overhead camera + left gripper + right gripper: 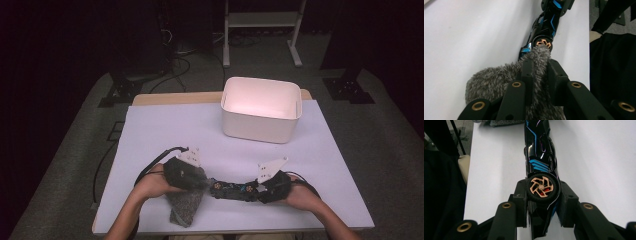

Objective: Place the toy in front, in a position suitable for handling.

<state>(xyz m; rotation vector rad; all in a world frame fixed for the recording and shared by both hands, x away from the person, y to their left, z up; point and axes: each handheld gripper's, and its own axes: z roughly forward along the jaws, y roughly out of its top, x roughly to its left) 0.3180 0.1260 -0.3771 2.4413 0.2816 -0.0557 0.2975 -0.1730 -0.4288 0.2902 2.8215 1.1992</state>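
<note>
The left gripper (202,181) has its jaws pinched tight on a grey fuzzy cloth (499,82), whose free end hangs toward the near table edge. The right gripper (256,189) has its jaws clamped across one end of a black toy car (232,190) with blue trim and copper-coloured wheels; in the right gripper view the pads press on the body just beside one wheel (541,187). The car lies between the two grippers, near the front edge of the table (160,130), and the cloth touches its far end at a second wheel (544,43). Judged from this contact, the work in hand is wiping the car, with the cloth at one end and most of the body not yet covered. The white bin (261,109) at the far side of the table is empty, so a probable transfer of the car into it is not yet done. The surface is a plain white sheet over a wooden top. The room is dark, with grey carpet, floor cables and a white frame (262,20) behind the table.
</note>
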